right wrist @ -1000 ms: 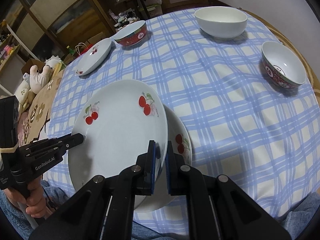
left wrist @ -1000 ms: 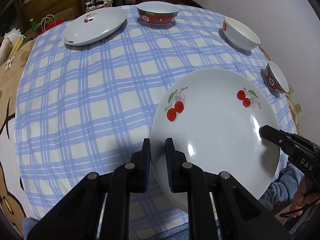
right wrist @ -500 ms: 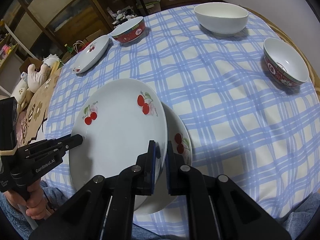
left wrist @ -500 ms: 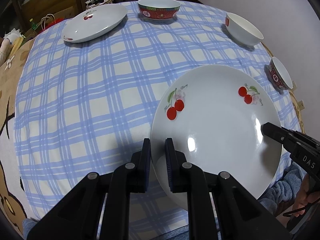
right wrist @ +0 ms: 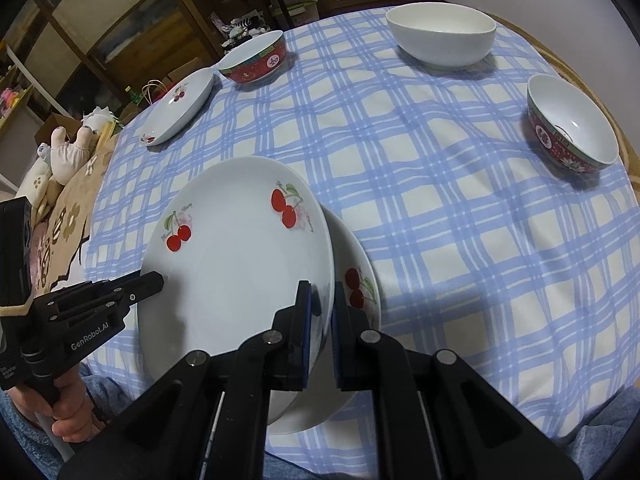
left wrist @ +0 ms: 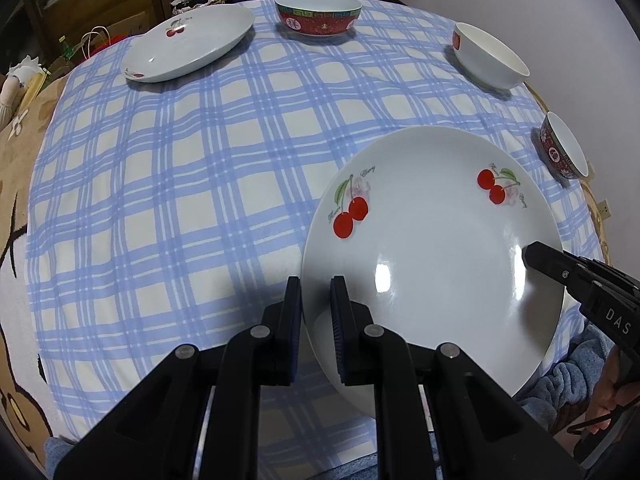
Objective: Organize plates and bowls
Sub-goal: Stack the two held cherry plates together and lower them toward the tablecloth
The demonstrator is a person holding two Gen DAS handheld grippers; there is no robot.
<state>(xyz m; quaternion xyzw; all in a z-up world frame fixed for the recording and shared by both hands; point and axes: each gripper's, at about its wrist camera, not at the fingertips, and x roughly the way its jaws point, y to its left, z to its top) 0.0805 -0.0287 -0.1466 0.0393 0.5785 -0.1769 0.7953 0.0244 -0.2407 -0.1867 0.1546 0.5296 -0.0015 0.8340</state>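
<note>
A white plate with red cherries (left wrist: 432, 248) hangs tilted over the near edge of the table, held from both sides. My left gripper (left wrist: 316, 292) is shut on its left rim. My right gripper (right wrist: 320, 300) is shut on its right rim (right wrist: 240, 272). Each view shows the other gripper's finger resting on the opposite rim. A second cherry plate (right wrist: 362, 264) lies on the cloth under the held one, mostly covered. I cannot tell whether the two plates touch.
A third cherry plate (left wrist: 188, 40) sits at the far left of the blue checked tablecloth (left wrist: 180, 200). Beside it is a red patterned bowl (left wrist: 318, 12), then a white bowl (left wrist: 488, 56) far right. A smaller red bowl (right wrist: 568, 124) stands near the right edge.
</note>
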